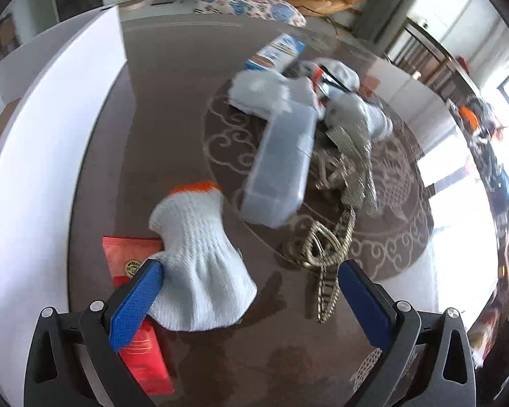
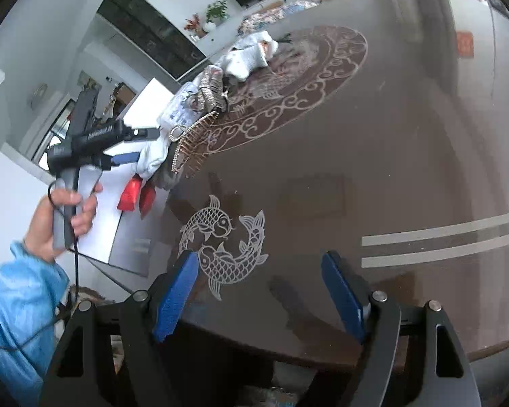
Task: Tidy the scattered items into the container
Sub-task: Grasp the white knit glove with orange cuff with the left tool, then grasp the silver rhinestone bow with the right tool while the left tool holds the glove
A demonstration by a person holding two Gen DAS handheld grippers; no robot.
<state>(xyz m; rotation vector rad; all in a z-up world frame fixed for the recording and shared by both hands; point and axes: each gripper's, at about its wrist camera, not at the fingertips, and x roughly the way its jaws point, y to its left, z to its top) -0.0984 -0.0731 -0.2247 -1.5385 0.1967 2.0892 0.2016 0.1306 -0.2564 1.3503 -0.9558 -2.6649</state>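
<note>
Two grippers, both spread: your left gripper [image 1: 247,291] has jaws wide, one pad touching the white knit glove [image 1: 200,257] lying over a red packet [image 1: 142,322] on the dark table [image 2: 407,135], beside the white container [image 1: 27,176]. Glove's soft, light, floppy; pinch the bunched knit, not the cuff. Right gripper [image 2: 261,291] holds nothing. Clear box [image 1: 281,166] is blurred; container's inside is hidden.

Between the left gripper's [image 1: 247,291] wide-apart fingers lie a white glove [image 1: 200,264] and a gold chain belt [image 1: 322,254], with a red packet [image 1: 135,305] under the left finger. Ahead, a clear plastic box [image 1: 281,162] and more gloves [image 1: 322,95] crowd the brown table [image 1: 173,108]. Before the right gripper [image 2: 261,291] the tabletop lies bare.
</note>
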